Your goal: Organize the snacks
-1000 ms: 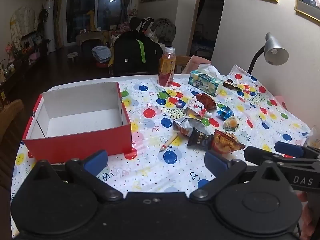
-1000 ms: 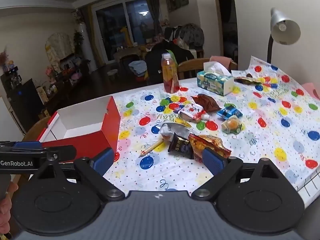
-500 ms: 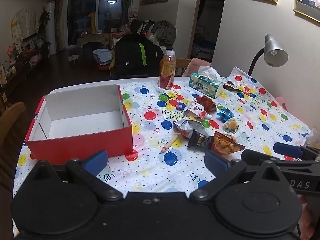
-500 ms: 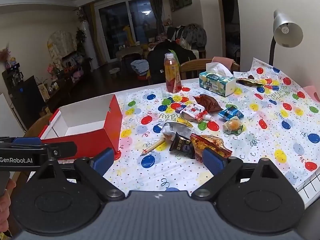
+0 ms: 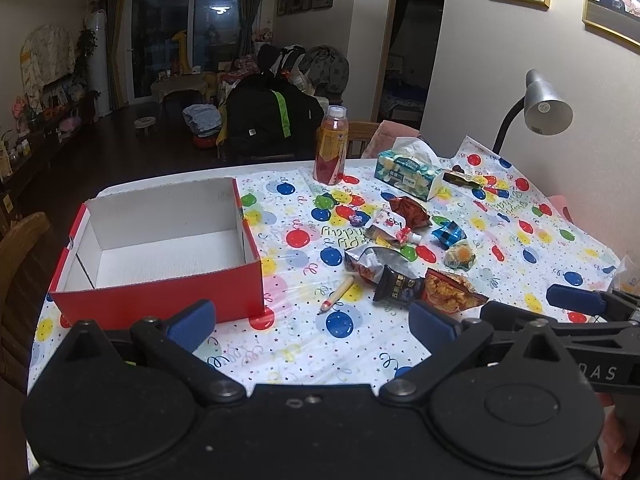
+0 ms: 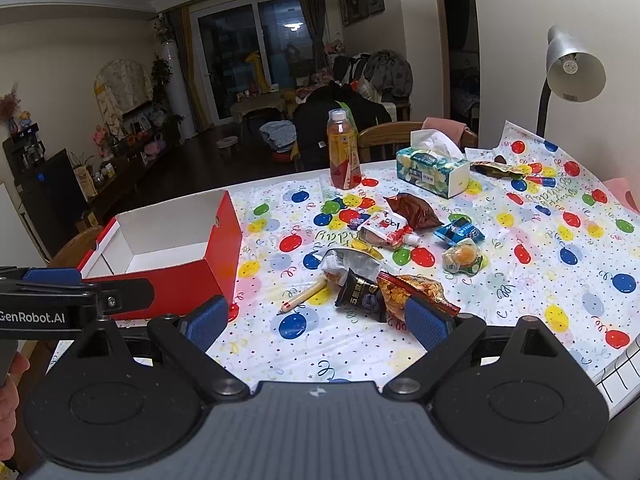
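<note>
Silver wrapper (image 5: 370,261) partly under black packet (image 5: 398,289); packet print illegible. Table (image 6: 618,376) near right corner cut by frame edge.

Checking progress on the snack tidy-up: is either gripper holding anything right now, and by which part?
Nothing is held. The left gripper and right gripper are both open above the table.

Left wrist view looked forward over own jaws from near edge of bench (image 5: 280,360), angled down, facing far room and window. Box (image 5: 160,300) sat close at left, snacks (image 5: 404,248) right of centre. Right gripper (image 5: 576,300) entered at right edge. Right wrist view sat to right of that, same heading, similar closeness; box (image 6: 180,276) pushed further left, left gripper (image 6: 52,276) entered at left edge. Both views shared box, snacks, bottle (image 5: 331,144), tissue box (image 6: 432,172), lamp (image 6: 572,68).
</note>
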Demonstrator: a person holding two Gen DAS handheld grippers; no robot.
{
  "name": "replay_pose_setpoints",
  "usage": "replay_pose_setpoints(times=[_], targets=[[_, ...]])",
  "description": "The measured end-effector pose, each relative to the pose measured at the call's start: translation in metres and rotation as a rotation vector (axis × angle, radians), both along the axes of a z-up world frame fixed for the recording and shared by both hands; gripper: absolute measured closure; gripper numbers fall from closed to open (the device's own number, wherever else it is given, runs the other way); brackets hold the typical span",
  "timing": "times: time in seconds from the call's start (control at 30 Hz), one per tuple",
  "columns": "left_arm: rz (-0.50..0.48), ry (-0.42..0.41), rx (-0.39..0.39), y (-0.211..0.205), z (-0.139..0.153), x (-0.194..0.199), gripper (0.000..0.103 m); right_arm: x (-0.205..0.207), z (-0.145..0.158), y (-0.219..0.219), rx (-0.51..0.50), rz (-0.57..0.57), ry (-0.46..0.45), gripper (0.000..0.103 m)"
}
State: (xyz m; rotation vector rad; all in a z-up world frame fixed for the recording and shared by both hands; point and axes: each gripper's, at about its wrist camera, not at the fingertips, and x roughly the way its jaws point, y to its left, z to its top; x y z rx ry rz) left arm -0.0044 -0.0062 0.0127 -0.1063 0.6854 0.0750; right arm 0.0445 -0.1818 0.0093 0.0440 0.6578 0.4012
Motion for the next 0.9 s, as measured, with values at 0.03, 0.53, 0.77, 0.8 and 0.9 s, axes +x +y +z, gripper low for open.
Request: replay_pose_setpoints(times=[0.03, 0.53, 0.77, 0.8, 0.9], targets=[[-0.001, -0.001, 0.000, 0.0000, 0.0004, 0.0007, 0.000, 0.0005, 0.0002, 0.0000, 0.001, 0.000, 0.001, 0.007], [-0.001, -0.023, 0.000, 0.0025, -0.0010, 0.0048, 0.000, -0.0012, 0.0011, 0.0067, 0.001, 0.020, -0.028, 0.007], [-0.003, -0.048, -0.003, 0.0056, 0.0008, -0.0001, 0.000, -0.0040, 0.0045, 0.0066, 0.004, 0.017, -0.051, 0.007], [-0.003, -0.051, -0.003, 0.0055, 0.0011, -0.0003, 0.000, -0.0045, 0.0049, 0.0067, 0.005, 0.017, -0.054, 0.007], [-0.005, -0.056, -0.002, 0.0060, 0.0014, -0.0013, 0.000, -0.0061, 0.0061, 0.0071, 0.005, 0.015, -0.058, 0.007]])
